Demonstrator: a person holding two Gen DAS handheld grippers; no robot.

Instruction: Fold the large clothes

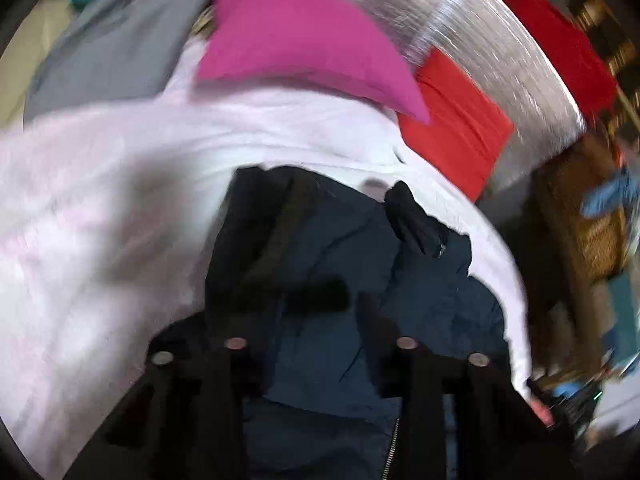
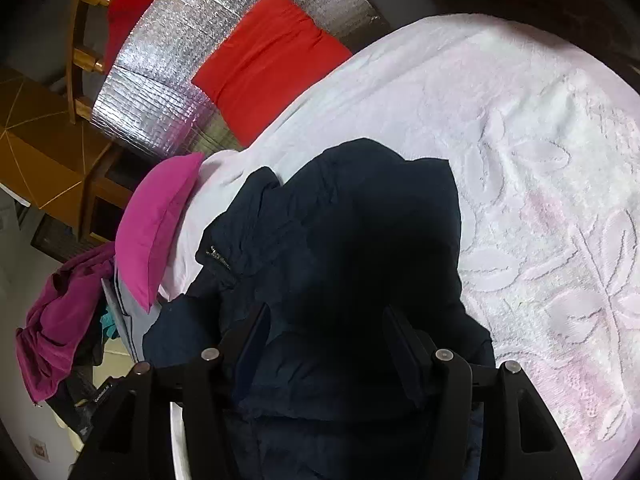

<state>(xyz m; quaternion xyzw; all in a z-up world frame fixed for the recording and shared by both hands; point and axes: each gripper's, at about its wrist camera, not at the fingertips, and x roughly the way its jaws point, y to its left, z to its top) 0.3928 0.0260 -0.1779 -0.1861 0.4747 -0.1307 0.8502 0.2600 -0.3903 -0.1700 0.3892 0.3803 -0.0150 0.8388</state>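
The jacket [image 2: 340, 248] lies bunched on the pink bedspread [image 2: 540, 200], running toward 12 o'clock from the right gripper [image 2: 328, 344] — jaws spread, directly over it. Left gripper [image 1: 320, 320] — blurred, grip unclear — hovers equally close.

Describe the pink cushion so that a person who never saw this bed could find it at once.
Start from the white bedspread with the raised flower pattern. At its edge, next to the dark jacket, the pink cushion lies with one pointed corner over the side. It is plain bright magenta and firm in shape, unlike the flat red cushion on the silver foil and the crumpled purple cloth beside it.
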